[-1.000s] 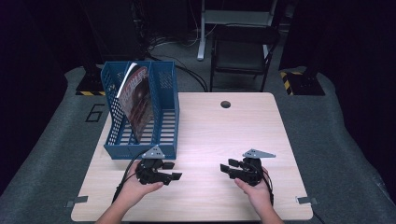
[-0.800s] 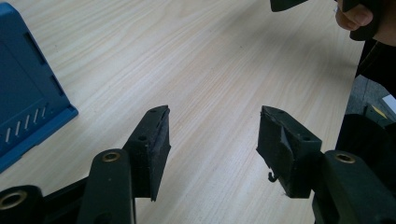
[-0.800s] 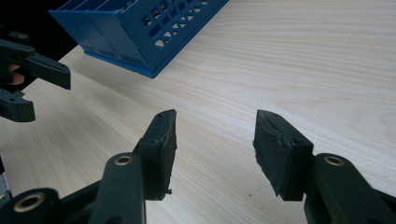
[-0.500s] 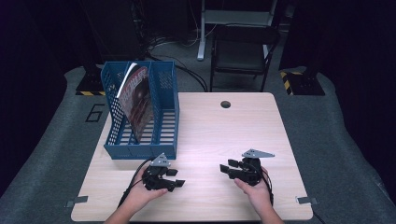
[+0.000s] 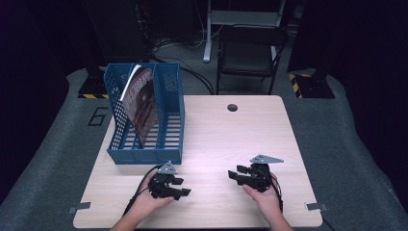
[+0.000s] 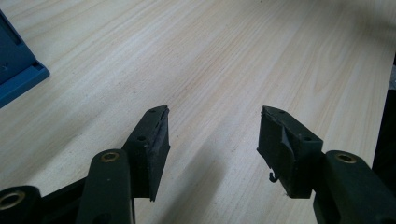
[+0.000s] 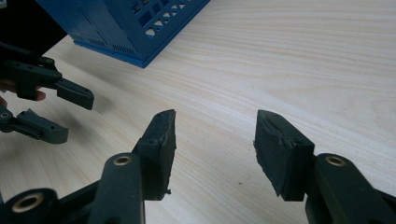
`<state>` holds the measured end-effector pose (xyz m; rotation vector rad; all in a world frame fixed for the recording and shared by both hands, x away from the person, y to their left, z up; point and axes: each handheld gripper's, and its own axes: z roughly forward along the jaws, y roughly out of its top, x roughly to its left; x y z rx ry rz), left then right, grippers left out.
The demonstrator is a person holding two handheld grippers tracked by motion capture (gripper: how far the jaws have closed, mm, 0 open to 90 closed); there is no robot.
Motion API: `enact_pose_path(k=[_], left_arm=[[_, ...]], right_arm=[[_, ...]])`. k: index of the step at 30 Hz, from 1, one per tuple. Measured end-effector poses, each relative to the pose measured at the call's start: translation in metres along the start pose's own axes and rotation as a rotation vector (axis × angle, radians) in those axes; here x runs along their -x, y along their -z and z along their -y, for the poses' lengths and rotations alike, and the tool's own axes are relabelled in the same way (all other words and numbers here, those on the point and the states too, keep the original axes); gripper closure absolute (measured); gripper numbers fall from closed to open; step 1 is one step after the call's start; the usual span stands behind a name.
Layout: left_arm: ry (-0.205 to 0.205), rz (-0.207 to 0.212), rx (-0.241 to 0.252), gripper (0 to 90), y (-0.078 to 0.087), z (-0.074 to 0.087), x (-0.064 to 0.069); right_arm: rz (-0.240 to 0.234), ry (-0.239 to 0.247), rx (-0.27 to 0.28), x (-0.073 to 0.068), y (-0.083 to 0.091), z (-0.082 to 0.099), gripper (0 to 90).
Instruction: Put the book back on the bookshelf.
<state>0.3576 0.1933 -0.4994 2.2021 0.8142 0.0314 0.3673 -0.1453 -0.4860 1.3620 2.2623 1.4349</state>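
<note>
Left hand-held gripper [image 5: 182, 186] empty (jaws apart), magazine [image 5: 142, 107] title illegible

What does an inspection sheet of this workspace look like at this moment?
Surface: wooden table, bare in the middle, round hole near the far edge.
Job's things: blue file rack at far left, magazine leaning inside it.
Clutter: nothing seen.
Grippers: left hand-held gripper open, nothing between its jaws; right hand-held gripper open, nothing between its jaws; both low over the near table edge.
Cables: black cable trails from the left gripper.
Surroundings: black chair behind the table, grey floor mat, dark room.
</note>
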Motion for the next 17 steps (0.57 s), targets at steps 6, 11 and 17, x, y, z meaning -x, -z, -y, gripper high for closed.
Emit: enact_pose_path(k=[6,11,17], left_arm=[[-0.018,-0.004,-0.007,42.6,-0.0017,-0.0027,0.0018],[-0.015,0.012,-0.028,41.8,-0.0055,-0.0041,0.0038],[-0.026,0.018,-0.033,41.8,-0.0061,-0.0063,0.0054]], right_arm=[[0.022,0.016,-0.016,0.0017,-0.0003,0.0025,48.1],[0.033,0.019,-0.027,0.0019,0.0021,0.0052,48.0],[0.04,0.016,-0.03,0.003,0.0044,0.0068,48.0]])
